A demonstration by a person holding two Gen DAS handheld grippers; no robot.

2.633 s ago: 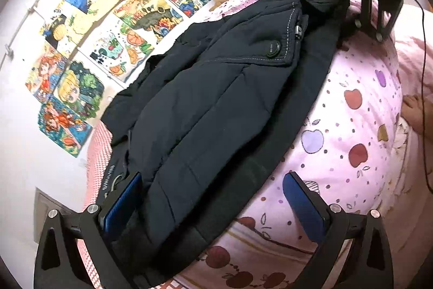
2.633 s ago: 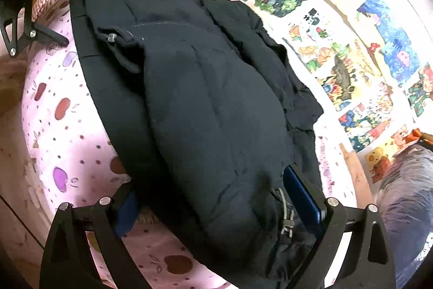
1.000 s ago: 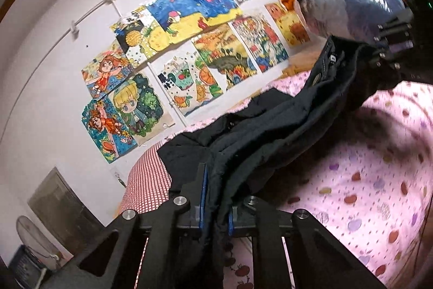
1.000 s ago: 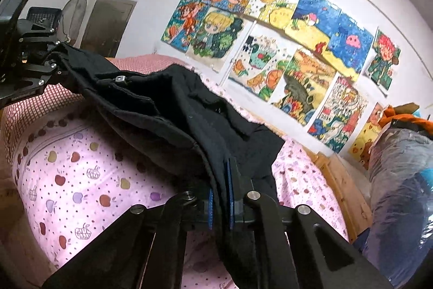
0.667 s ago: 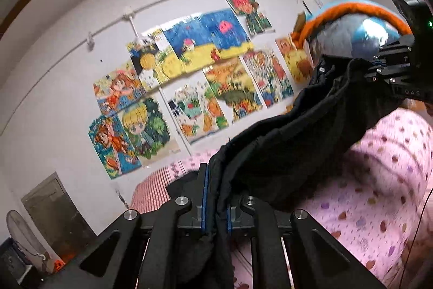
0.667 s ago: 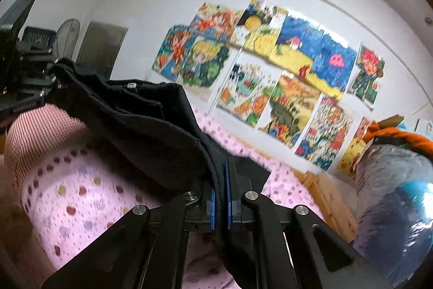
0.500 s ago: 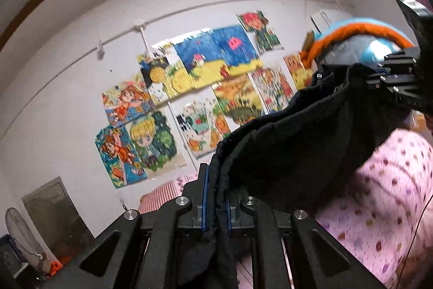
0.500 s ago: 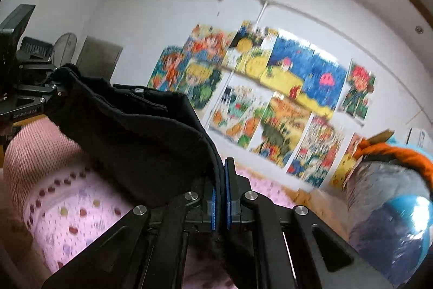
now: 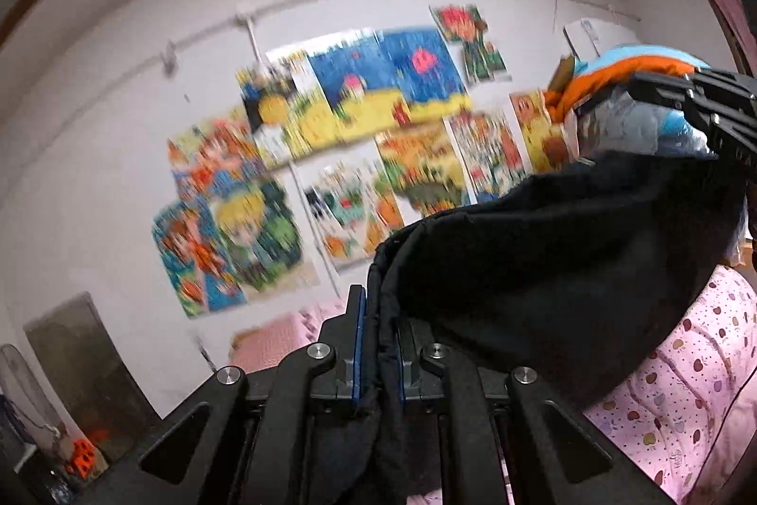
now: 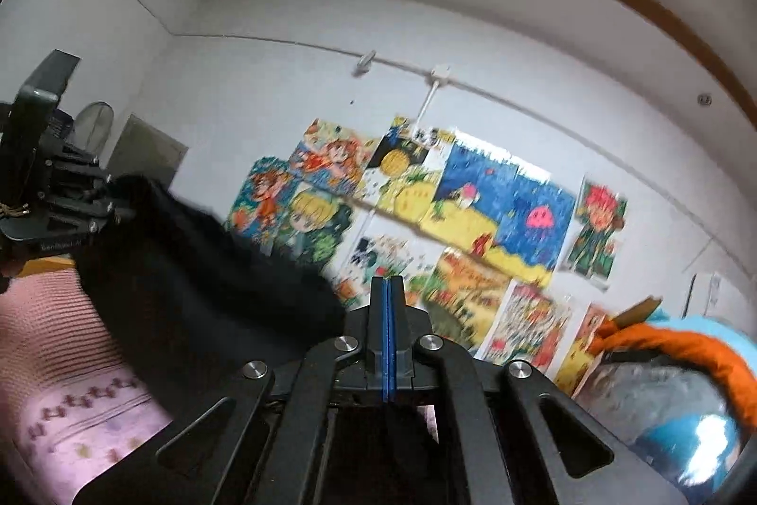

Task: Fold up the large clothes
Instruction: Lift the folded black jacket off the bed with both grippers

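Pinching black jacket [image 9: 544, 268], left claw [image 9: 378, 339], right claw [image 10: 388, 344] shut

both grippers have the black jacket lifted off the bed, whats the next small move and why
Probably carry the held edge across and lower it to make the fold. The left gripper is shut on the black jacket, the right gripper is shut at its other end, and the cloth sags between them above the pink bedspread.
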